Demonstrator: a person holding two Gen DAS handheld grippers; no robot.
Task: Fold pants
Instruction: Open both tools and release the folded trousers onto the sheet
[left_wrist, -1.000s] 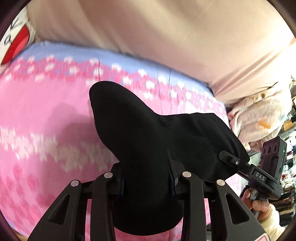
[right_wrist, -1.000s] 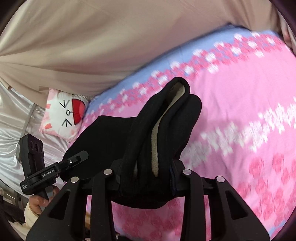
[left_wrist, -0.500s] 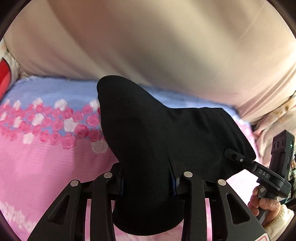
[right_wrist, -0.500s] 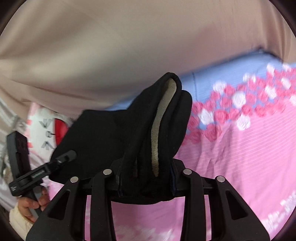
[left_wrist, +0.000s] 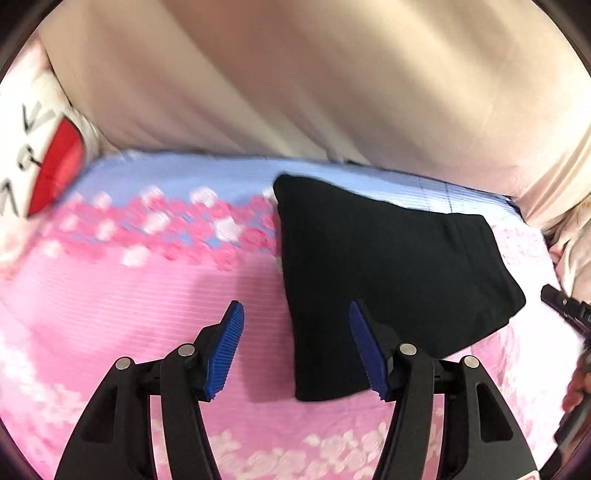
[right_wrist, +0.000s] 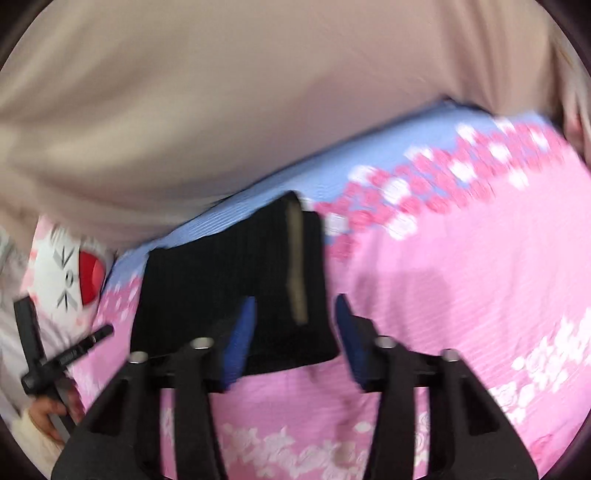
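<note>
The pink flowered bedspread (left_wrist: 110, 295) carries the black pants (left_wrist: 388, 273), lying as a folded bundle near its blue far edge. Judging by this, the step is the release: back both tools straight off without snagging cloth, so the fold stays flat. The left gripper (left_wrist: 295, 350) gapes wide, pants overlapping its right finger only; the right gripper (right_wrist: 291, 332) also stands apart, empty, the bundle's near edge between its fingers

bedspread (left_wrist: 110, 302) open left of pants (left_wrist: 388, 280) | curtain (left_wrist: 295, 74) blocks behind
</note>
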